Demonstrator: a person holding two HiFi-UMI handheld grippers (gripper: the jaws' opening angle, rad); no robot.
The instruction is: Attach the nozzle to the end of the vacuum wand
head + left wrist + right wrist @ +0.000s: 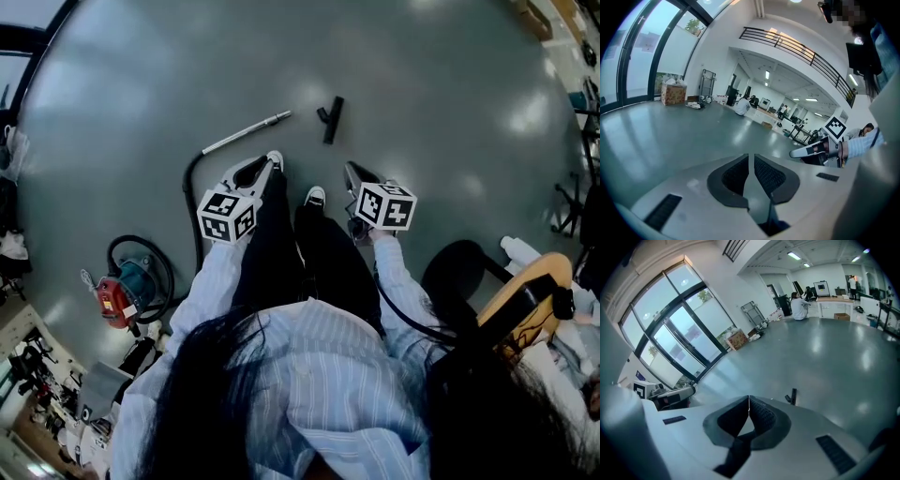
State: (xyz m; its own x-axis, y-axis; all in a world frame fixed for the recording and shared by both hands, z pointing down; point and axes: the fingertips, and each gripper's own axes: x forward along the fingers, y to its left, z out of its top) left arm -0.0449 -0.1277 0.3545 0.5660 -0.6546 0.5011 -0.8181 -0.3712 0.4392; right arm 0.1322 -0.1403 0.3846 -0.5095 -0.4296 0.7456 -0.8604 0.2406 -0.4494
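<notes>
Hanging clenched and empty, left claw (751, 159) and right claw (749, 401) are flanking dark-trousered legs (277, 239); black plastic nozzle (331, 119) and silver metal wand (246, 132) are lying apart beyond.

A slim silver vacuum wand (246, 132) lies flat on the grey floor (422, 84), its free end aimed toward a small black nozzle (331, 119), seemingly T-shaped, lying near its tip but not touching it.

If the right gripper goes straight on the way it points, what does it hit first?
Probably the bare floor, just left of the black nozzle. Depth is hard to judge, so it might clip the nozzle.
</notes>
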